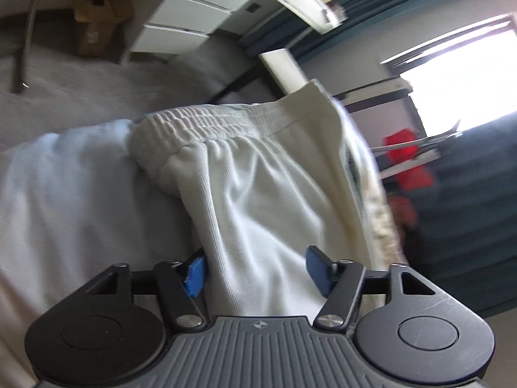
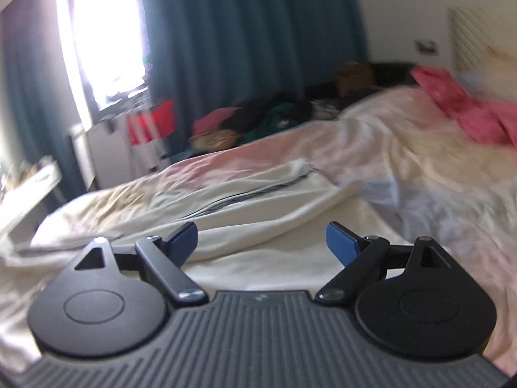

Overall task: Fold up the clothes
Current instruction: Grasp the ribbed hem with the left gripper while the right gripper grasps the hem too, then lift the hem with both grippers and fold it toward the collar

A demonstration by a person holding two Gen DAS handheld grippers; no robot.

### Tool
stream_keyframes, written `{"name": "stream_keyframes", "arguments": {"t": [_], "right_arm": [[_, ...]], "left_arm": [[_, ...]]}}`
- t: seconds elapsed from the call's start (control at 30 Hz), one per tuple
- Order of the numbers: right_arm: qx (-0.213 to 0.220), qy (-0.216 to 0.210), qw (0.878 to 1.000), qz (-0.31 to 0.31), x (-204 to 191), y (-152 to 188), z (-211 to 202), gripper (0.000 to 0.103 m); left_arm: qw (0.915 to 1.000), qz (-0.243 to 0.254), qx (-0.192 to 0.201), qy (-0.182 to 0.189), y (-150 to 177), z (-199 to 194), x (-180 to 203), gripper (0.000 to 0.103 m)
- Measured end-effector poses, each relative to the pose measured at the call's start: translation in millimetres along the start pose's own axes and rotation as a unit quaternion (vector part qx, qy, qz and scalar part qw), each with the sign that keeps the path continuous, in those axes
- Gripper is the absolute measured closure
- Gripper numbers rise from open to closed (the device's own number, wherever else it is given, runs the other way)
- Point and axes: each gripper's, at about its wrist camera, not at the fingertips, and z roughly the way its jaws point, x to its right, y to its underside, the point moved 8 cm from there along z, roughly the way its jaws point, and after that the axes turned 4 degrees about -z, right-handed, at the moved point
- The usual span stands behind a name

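While the left gripper (image 1: pixel 257 271) points down at the bed, a white knit garment with a gathered elastic waistband (image 1: pixel 258 187) fills the gap between its blue pads (image 1: pixel 195 274). The cloth bunches against the left-hand pad; whether the other pad presses it too I cannot tell, so the hold is uncertain, with the jaws roughly half apart. The waistband lies farther out, crumpled across the view, and one edge of the garment stands up toward the window. Beneath it on the left is a pale blue-white sheet (image 1: pixel 64 194), and beyond that a grey blanket (image 1: pixel 97 80), a white drawer unit (image 1: pixel 190 19) and a brown cardboard box (image 1: pixel 97 13).

In the right wrist view, the right gripper (image 2: pixel 261 242) has its jaws wide apart with nothing between them, hovering over the cream bedcover (image 2: pixel 274 258). Just ahead lies a long white cloth with dark stripes along one edge (image 2: pixel 242 190), stretched across the bed. Farther off, though blurred, are a pink cloth (image 2: pixel 462 110) on the right, a heap of dark and coloured clothes (image 2: pixel 258 119), teal curtains (image 2: pixel 242 32) and a bright window (image 2: pixel 106 32).
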Motion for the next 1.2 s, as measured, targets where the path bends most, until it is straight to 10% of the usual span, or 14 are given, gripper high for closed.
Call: {"name": "stream_keyframes", "arguments": {"t": [0.3, 0.63, 0.83, 0.93, 1.2], "right_arm": [[-0.034, 0.113, 0.984, 0.13, 104, 24, 19, 0.02], [-0.056, 0.134, 0.94, 0.309, 154, 53, 30, 0.032], [-0.072, 0.12, 0.929, 0.343, 160, 65, 62, 0.059], [-0.087, 0.135, 0.921, 0.355, 162, 72, 77, 0.089], [-0.004, 0.154, 0.943, 0.294, 152, 32, 43, 0.097]], "left_arm": [[0.9998, -0.015, -0.009, -0.003, -3, 16, -14, 0.057], [0.9974, 0.054, -0.001, -0.047, -5, 46, 0, 0.056], [0.9987, 0.039, 0.016, -0.03, -10, 43, 2, 0.081], [0.9983, 0.045, 0.036, 0.007, -14, 32, 11, 0.09], [0.9945, 0.046, 0.069, 0.064, -12, -8, 31, 0.093]]}}
